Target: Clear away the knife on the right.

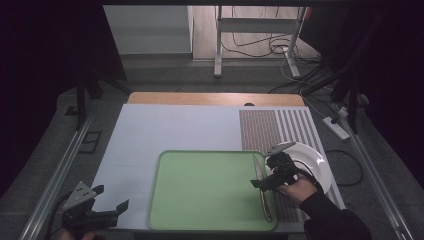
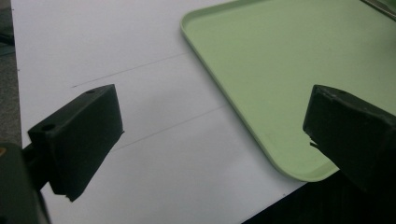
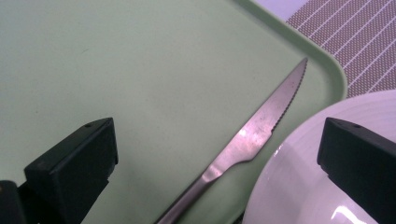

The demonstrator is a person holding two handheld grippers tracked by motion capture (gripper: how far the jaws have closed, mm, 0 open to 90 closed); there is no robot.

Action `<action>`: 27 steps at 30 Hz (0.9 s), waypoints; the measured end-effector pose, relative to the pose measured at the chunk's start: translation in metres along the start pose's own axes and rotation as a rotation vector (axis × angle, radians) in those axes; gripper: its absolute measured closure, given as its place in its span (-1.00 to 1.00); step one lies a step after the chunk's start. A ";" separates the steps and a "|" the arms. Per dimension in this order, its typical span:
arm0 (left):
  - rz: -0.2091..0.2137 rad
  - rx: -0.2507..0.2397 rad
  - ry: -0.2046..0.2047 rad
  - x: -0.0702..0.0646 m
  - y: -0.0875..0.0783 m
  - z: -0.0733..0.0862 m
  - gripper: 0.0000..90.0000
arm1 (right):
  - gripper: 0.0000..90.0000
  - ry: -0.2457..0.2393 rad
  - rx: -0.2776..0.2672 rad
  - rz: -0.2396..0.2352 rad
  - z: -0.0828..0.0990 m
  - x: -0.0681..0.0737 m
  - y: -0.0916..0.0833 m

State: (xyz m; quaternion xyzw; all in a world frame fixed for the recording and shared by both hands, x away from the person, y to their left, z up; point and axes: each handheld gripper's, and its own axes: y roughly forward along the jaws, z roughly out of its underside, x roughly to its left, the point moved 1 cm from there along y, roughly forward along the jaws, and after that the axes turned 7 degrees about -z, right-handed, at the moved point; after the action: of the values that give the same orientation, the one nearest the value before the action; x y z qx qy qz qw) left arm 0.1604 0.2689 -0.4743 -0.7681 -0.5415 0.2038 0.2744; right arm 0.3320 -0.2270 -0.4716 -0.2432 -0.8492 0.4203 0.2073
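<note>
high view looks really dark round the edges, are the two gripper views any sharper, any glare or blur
High view: dim, corners nearly black, the green tray and white plate brightest. Right gripper view: the knife is sharp with a soft sheen on the blade, a glare spot sits on the plate rim. Left gripper view: evenly lit, near black pads slightly soft.

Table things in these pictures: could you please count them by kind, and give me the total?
Tray, green: 1
Knife, metal, lying in the tray: 1
Plate, white: 1
Placemat, striped: 1
Total: 4
</note>
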 end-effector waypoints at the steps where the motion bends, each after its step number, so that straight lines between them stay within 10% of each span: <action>1: 0.000 0.000 0.000 0.000 0.000 0.000 -0.90 | -1.00 0.002 -0.001 0.001 0.001 0.000 0.000; 27: 0.000 0.000 0.000 0.000 0.000 0.000 -0.90 | -1.00 0.060 -0.046 0.084 0.029 -0.003 -0.028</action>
State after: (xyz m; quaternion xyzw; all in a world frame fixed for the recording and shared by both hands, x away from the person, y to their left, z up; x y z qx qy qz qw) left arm 0.1606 0.2689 -0.4743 -0.7680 -0.5414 0.2039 0.2746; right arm 0.3113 -0.2608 -0.4657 -0.2959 -0.8412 0.4013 0.2094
